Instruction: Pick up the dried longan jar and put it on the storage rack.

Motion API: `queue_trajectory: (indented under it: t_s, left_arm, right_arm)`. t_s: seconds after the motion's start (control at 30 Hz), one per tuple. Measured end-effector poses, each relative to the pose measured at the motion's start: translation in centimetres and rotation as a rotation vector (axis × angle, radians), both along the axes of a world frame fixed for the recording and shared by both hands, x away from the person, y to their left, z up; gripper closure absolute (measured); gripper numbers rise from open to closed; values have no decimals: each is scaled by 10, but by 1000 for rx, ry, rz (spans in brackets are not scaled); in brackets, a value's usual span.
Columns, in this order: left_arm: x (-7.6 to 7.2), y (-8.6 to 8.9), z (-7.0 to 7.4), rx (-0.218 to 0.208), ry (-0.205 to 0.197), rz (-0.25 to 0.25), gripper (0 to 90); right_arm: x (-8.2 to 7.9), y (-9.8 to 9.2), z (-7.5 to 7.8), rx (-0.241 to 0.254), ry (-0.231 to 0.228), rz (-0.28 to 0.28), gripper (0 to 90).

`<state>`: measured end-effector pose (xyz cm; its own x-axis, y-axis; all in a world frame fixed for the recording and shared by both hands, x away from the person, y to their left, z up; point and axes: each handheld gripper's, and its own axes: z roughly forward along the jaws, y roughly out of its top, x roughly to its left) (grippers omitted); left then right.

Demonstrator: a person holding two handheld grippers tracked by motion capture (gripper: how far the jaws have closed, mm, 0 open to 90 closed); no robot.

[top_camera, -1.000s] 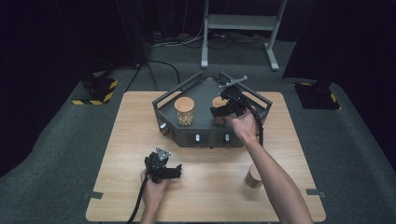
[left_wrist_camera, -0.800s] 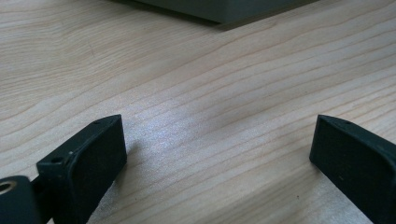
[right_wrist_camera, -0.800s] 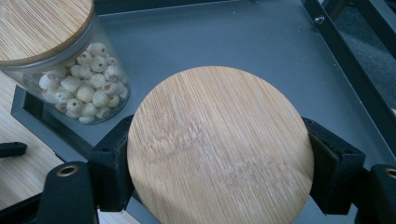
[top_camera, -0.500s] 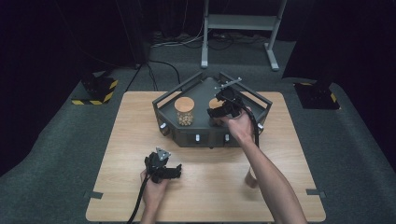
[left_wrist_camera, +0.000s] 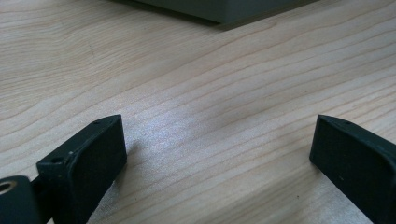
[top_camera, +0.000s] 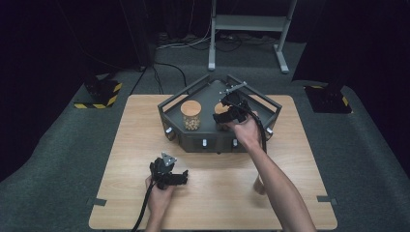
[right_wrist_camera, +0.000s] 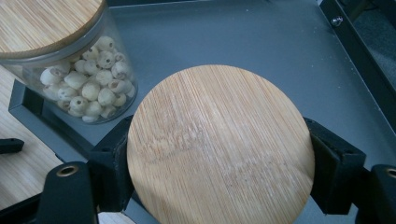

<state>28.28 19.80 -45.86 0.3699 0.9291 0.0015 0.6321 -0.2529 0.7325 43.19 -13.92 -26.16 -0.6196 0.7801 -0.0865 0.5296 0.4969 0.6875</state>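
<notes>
Jars with bamboo lids (right_wrist_camera: 219,149), two, in one grey tray (top_camera: 208,140).

Lab studio, black curtains (top_camera: 58,43), taped floor weights (top_camera: 99,92), metal stand (top_camera: 251,29)

The jar (right_wrist_camera: 219,149) beneath its bamboo lid is hidden from above; the bead jar (right_wrist_camera: 70,65) beside it is cut off by the frame's top-left corner.
</notes>
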Motion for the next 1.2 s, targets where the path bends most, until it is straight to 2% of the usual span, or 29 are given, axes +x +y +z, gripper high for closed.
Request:
queue_trajectory:
  t_s: [0.4, 0.47, 0.57, 0.8, 0.93, 1.07, 1.2]
  left_arm:
    - [0, 0, 0, 0, 0, 0, 38]
    - [0, 0, 0, 0, 0, 0, 38]
    - [0, 0, 0, 0, 1, -1, 37]
    - [0, 0, 0, 1, 0, -1, 35]
    - [0, 0, 0, 0, 1, -2, 35]
    - [0, 0, 0, 1, 0, -2, 34]
    - [0, 0, 0, 1, 0, -2, 34]
  right_arm:
    - [-1, 2, 1, -14, 2, 5, 226]
    - [1, -2, 0, 9, 12, 9, 157]
    - [0, 1, 1, 0, 16, -11, 69]
    - [-3, -11, -2, 61, 15, -6, 20]
    - [-10, -7, 1, 26, -4, -30, 10]
    - [-15, -14, 6, 53, -9, -29, 9]
    - [-16, -29, 9, 93, 1, -30, 5]
